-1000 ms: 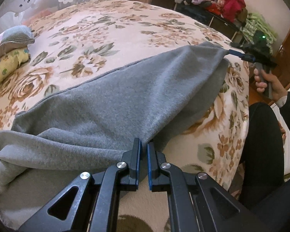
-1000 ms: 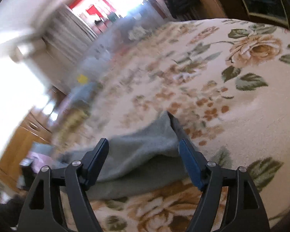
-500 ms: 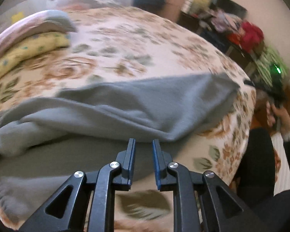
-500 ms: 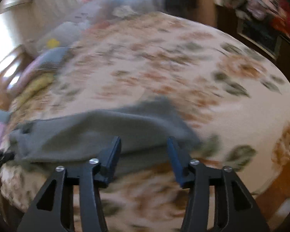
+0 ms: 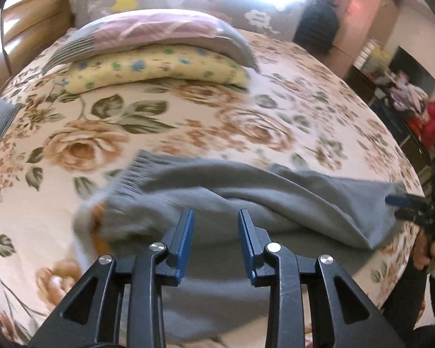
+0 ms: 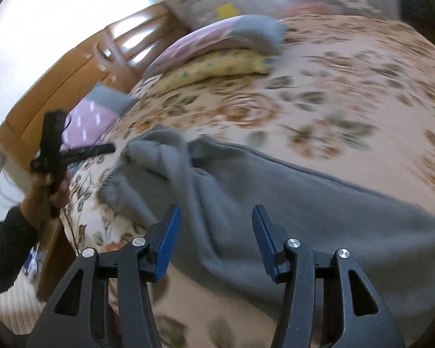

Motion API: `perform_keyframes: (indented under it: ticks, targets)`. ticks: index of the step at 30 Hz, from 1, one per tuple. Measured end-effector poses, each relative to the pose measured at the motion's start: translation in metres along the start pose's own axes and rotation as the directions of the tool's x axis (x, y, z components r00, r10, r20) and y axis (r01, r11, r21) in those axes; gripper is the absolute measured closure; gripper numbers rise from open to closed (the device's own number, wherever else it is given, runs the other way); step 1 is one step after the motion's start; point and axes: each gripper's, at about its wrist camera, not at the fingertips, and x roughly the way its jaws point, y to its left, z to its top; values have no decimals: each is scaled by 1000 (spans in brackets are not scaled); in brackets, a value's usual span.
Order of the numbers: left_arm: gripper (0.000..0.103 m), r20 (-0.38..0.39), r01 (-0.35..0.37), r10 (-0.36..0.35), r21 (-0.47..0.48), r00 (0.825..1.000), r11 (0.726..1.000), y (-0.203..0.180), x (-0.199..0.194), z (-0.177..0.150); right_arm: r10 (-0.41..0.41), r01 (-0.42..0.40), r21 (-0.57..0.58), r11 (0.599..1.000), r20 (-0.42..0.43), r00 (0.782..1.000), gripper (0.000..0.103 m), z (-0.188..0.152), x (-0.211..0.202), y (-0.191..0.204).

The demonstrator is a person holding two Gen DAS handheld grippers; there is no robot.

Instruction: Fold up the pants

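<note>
Pants [image 5: 246, 200] are lying bunched near the bed's [image 5: 188, 121] front edge, one leg doubled over, so folding is only beginning. Left gripper [image 5: 214, 242] and right gripper [image 6: 214, 242] are hovering wide-fingered, gripping nothing; pillows [image 5: 159, 49] are sitting beyond.

The flowered bedspread [image 5: 188, 116] lies open across the middle and right of the bed, broad enough for a gripper to pass. At the far left, a yellow pillow [image 5: 159, 66] with a pink and grey pillow [image 5: 159, 32] stacked on it blocks that end, and a wooden headboard [image 6: 72, 78] stands just behind. A purple cushion [image 6: 92, 119] sits at the left edge. The grey pants [image 5: 261, 197] lie bunched along the near edge, raised in folds. Off the right side, a dark shelf with piled clothes [image 5: 414, 107] closes the way.
</note>
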Motion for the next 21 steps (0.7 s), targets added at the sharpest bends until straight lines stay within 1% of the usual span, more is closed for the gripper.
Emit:
perform_keyframes:
  ticks: [3, 6, 8, 11, 15, 17, 18, 21]
  targets:
    - [69, -21, -16, 15, -11, 1000, 1000, 23, 9, 16, 19, -19, -29, 999, -32, 999, 50, 15, 29, 18]
    - [64, -58, -36, 35, -7, 998, 999, 38, 25, 31, 14, -18, -55, 998, -66, 998, 50, 30, 59, 34]
    - [63, -82, -51, 50, -8, 995, 999, 48, 39, 39, 23, -27, -54, 998, -83, 996, 50, 40, 77, 41]
    - [59, -122, -46, 45, -8, 991, 999, 58, 58, 46, 35, -39, -41, 998, -107, 994, 50, 52, 100, 43]
    - [59, -175, -83, 82, 2, 981, 997, 70, 87, 55, 32, -38, -48, 998, -130, 991, 50, 63, 124, 46]
    - [52, -205, -83, 82, 1, 975, 997, 74, 101, 58, 19, -25, -41, 999, -140, 990, 50, 67, 135, 45]
    - [49, -214, -98, 96, 1, 972, 995, 77, 107, 59, 19, -24, -36, 999, -144, 989, 50, 67, 138, 43]
    - [47, -244, -103, 101, 3, 965, 995, 81, 122, 57, 14, -17, -16, 1000, -176, 984, 50, 67, 152, 37]
